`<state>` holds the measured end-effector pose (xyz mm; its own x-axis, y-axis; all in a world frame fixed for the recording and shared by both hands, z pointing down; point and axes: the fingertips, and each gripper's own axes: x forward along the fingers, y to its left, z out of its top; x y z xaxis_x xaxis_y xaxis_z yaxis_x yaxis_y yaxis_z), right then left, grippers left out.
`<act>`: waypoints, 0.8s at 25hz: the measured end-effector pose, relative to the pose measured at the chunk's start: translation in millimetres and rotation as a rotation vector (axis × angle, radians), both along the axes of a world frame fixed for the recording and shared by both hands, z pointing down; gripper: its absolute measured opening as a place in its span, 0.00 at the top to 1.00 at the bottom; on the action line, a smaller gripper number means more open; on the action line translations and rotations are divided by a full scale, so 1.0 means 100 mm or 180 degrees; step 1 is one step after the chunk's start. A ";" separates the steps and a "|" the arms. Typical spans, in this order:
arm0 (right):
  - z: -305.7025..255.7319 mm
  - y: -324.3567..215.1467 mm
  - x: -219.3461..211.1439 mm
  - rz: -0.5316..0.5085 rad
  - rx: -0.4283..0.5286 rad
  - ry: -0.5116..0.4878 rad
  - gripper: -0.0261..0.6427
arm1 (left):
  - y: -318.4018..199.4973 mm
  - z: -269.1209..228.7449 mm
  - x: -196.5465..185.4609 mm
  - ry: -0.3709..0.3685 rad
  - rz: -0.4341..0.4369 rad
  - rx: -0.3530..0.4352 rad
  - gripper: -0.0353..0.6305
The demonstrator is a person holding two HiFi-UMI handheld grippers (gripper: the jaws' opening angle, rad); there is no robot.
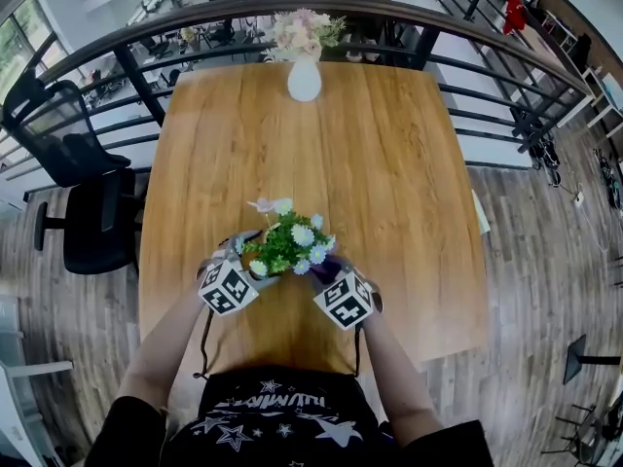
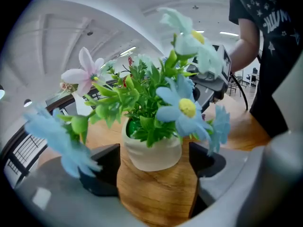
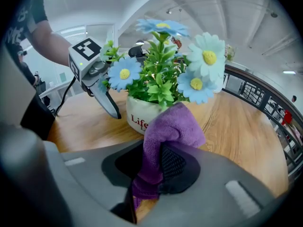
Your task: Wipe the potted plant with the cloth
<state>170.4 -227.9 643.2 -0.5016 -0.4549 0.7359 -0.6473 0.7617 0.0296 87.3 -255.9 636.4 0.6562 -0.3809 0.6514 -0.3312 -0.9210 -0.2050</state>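
A small white pot [image 2: 151, 152] of green leaves and blue and white artificial flowers [image 1: 288, 243] stands near the front of the wooden table [image 1: 389, 163]. My left gripper [image 2: 152, 163] is open, and the pot sits between its two dark pads with a little gap on each side. My right gripper [image 3: 158, 171] is shut on a purple cloth [image 3: 166, 135]. The cloth's bunched end lies against the front of the pot [image 3: 137, 119], under the flowers. In the head view the left gripper [image 1: 238, 266] and the right gripper [image 1: 331, 275] flank the plant.
A white vase of pink flowers [image 1: 305, 78] stands at the table's far edge, with a dark railing [image 1: 467, 61] behind it. A black office chair [image 1: 83, 193] is off the table's left side. The person's torso is close to the table's front edge.
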 end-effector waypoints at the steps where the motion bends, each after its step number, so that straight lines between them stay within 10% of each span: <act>1: 0.01 0.00 0.00 0.0000 0.0000 -0.0002 0.83 | 0.00 0.00 0.02 -0.0007 0.0019 0.0020 0.25; 20: 0.03 0.10 -0.21 -0.0083 -0.0003 -0.0038 0.83 | -0.02 -0.03 0.13 0.0193 -0.0795 -0.0071 0.37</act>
<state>149.9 -217.5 646.4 -0.5221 -0.4409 0.7301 -0.6275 0.7784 0.0213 100.5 -257.4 633.4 0.5817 -0.5221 0.6237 -0.5600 -0.8132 -0.1584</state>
